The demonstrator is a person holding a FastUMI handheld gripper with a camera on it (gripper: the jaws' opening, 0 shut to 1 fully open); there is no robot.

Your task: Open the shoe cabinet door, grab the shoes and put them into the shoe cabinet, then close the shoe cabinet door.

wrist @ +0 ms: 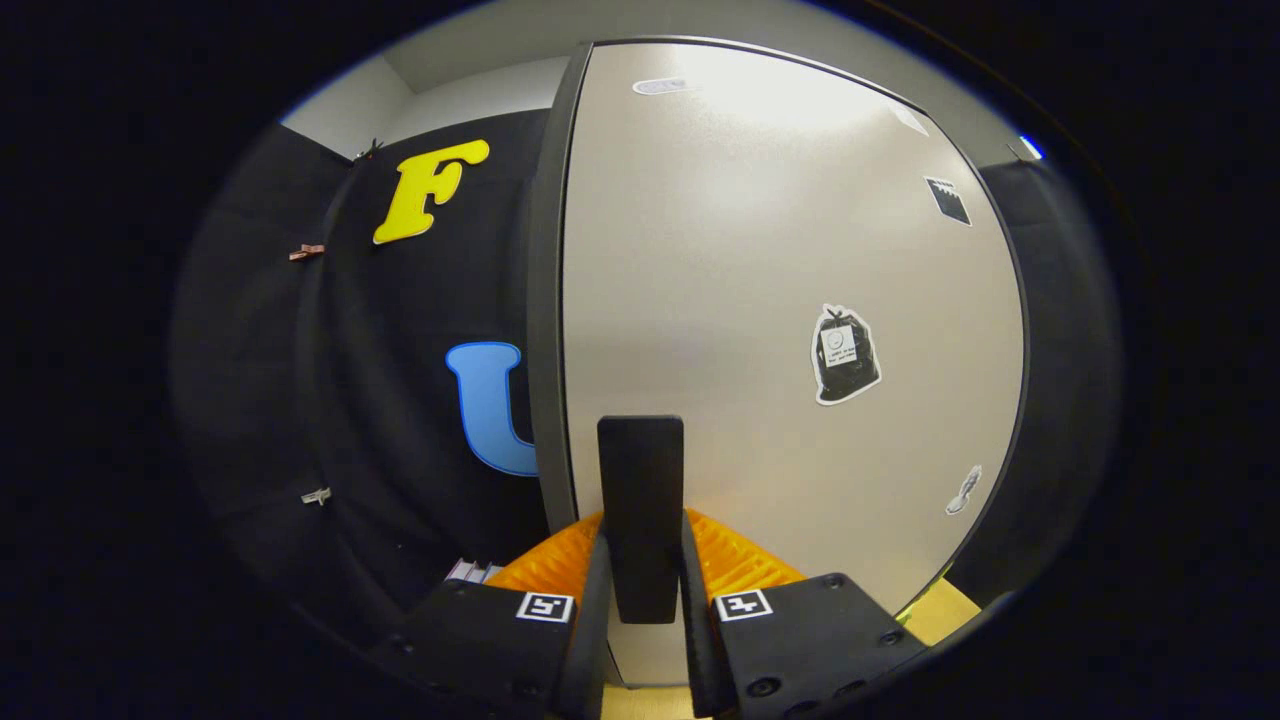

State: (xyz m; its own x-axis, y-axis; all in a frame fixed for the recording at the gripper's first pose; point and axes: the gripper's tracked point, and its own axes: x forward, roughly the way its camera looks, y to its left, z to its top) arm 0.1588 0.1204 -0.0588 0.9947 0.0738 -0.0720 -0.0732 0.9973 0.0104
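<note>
Dark, matte door edge (545,300) at left; smooth, pale shoe cabinet door (760,260) beside it, bearing stickers (845,355). The tool (641,560) clamps both fingers on the flat, dark rectangular handle (640,500), directly before the door.

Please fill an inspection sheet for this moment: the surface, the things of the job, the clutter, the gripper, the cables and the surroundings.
Surface: a strip of light wooden floor shows below the door.
Job's things: the shoe cabinet door is pale with a dark edge; its black handle stands upright. Whether the door is shut or ajar cannot be told. Shoes: nothing seen.
Clutter: several stickers on the door, among them a dark bag-shaped sticker.
Gripper: the gripper has both fingers pressed on the handle, one on each side.
Cables: nothing seen.
Surroundings: black cloth wall beside the cabinet, with small clips on it; a white wall above.
</note>
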